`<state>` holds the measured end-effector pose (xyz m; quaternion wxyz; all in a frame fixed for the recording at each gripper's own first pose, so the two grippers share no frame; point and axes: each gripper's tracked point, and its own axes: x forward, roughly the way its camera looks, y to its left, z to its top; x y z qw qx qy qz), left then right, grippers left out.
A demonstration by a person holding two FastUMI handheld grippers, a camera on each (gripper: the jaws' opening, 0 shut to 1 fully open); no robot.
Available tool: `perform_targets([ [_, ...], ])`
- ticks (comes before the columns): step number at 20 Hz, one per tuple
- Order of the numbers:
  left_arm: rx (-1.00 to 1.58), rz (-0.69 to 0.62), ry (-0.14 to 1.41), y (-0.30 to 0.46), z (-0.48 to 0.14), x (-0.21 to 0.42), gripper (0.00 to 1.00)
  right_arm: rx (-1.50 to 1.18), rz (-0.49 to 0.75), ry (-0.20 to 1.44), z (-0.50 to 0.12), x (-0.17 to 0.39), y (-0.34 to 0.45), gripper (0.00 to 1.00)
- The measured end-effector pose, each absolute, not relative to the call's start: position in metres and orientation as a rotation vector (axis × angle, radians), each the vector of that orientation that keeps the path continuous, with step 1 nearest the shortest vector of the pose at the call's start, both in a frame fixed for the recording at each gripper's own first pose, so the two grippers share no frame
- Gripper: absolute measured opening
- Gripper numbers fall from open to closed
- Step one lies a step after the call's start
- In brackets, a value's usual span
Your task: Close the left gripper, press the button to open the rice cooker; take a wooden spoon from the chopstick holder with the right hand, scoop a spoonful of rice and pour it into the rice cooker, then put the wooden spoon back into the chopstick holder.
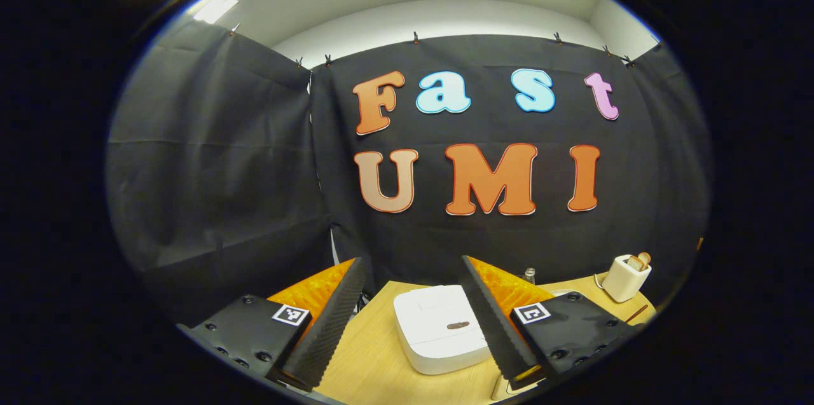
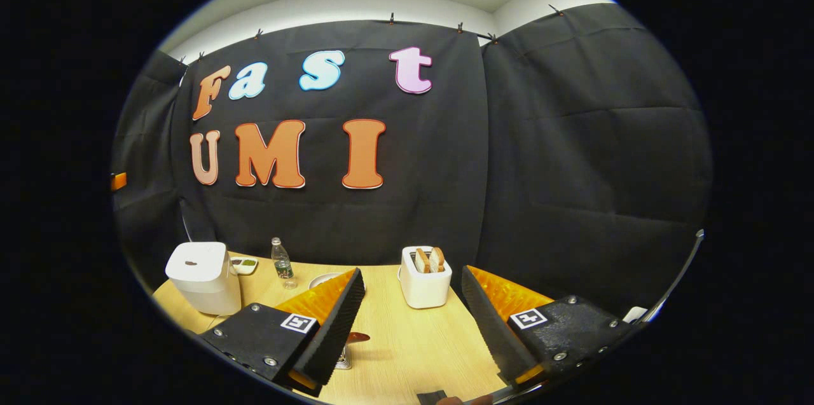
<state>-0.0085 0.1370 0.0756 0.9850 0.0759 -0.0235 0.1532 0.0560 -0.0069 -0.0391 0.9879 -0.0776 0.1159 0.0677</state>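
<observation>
The cooker (image 1: 441, 327) sits low in the middle of the left gripper view, lid down flat, its button a small dark oval on top. In the right gripper view it stands at the lower left of the frame, again shut. The left claw (image 1: 413, 322) is spread wide, holding nothing, with the cooker between its fingers and farther off. The right claw (image 2: 413, 322) is likewise spread and empty, raised over the worktop (image 2: 407, 341).

A wooden spoon end (image 2: 357, 337) pokes out beside the right claw's left finger, rising from what I take for the holder (image 2: 343, 362), mostly hidden behind that finger. I cannot make out any rice.

A shut lid, a spoon in its holder and two empty claws would fit either the opening of the job or the moment after the spoon has gone back and the lid has dropped again; these pictures do not settle which.
</observation>
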Motion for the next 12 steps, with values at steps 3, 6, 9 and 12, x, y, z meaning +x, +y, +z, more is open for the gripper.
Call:
perform_targets([
  [3,0.134,0.293,-0.057,0.1336,0.077,-0.0114,0.96,-0.156,0.141,0.232,-0.04,0.0533,-0.0053,0.95],
  [6,0.142,0.287,-0.057,0.1334,0.0803,-0.0141,0.96,-0.153,0.139,0.227,-0.0384,0.0532,-0.0054,0.95],
  [9,0.142,0.281,-0.067,0.1319,0.0834,-0.0147,0.96,-0.143,0.139,0.229,-0.0398,0.0534,-0.0047,1.0],
  [12,0.128,0.277,-0.073,0.1304,0.0854,-0.016,1.0,-0.142,0.14,0.235,-0.0422,0.0524,-0.0049,0.95],
])
